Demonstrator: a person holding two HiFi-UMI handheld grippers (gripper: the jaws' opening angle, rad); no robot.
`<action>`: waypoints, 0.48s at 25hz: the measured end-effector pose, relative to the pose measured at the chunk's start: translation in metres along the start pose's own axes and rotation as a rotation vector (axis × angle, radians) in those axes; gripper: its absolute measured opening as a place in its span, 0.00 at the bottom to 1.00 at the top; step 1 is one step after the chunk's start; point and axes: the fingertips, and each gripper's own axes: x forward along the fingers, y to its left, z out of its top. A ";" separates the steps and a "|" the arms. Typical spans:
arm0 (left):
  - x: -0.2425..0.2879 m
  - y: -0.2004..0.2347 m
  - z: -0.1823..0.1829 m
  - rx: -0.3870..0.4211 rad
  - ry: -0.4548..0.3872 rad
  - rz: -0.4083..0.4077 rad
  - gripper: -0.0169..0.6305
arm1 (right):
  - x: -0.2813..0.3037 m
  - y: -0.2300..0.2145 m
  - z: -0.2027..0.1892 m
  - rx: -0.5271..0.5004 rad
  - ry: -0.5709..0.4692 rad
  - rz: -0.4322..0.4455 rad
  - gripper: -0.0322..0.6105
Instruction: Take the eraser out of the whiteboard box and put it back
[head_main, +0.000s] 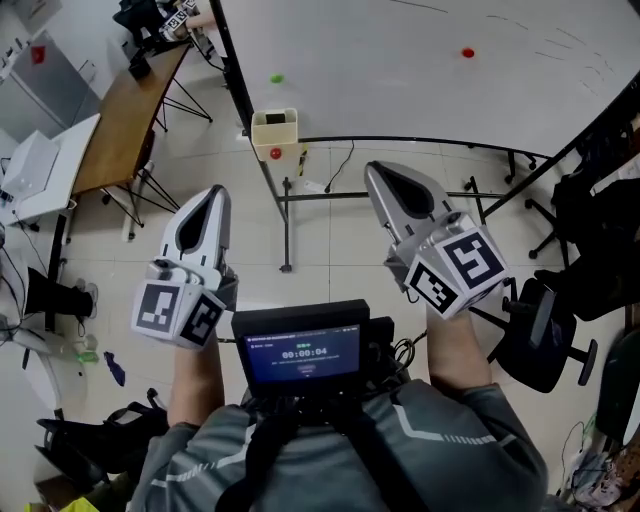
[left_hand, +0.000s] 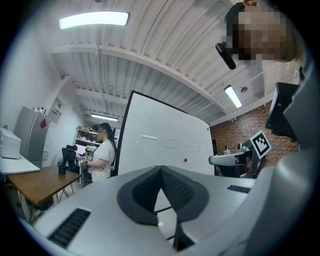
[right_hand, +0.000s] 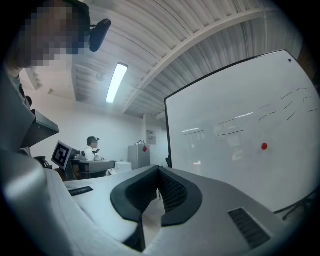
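Large white whiteboard (head_main: 420, 70) on a black wheeled frame fills the upper right. A red round magnet (head_main: 467, 52) and a green round magnet (head_main: 277, 77) sit on it, with faint pen strokes near the right edge. Pale cream open-topped box (head_main: 274, 134) hangs at the board's lower left corner; its contents can't be made out.

Grey left gripper (head_main: 214, 193) and grey right gripper (head_main: 374, 170) are both held out over the beige tiled floor (head_main: 330, 250), side by side and well apart. Each is drawn to a closed point and carries nothing.

Small dark chest-mounted screen (head_main: 304, 352) sits between the forearms. Brown wooden desk (head_main: 120, 120) at left, black office chair (head_main: 540, 335) at right.
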 end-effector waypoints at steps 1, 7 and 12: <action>0.008 0.004 0.000 0.002 -0.003 0.007 0.08 | 0.007 -0.007 -0.001 0.002 0.002 0.009 0.09; 0.044 0.044 0.002 0.010 0.008 0.013 0.08 | 0.062 -0.027 -0.001 0.016 0.010 0.026 0.09; 0.076 0.096 -0.003 -0.001 0.001 -0.031 0.08 | 0.112 -0.036 -0.010 0.011 0.012 -0.021 0.09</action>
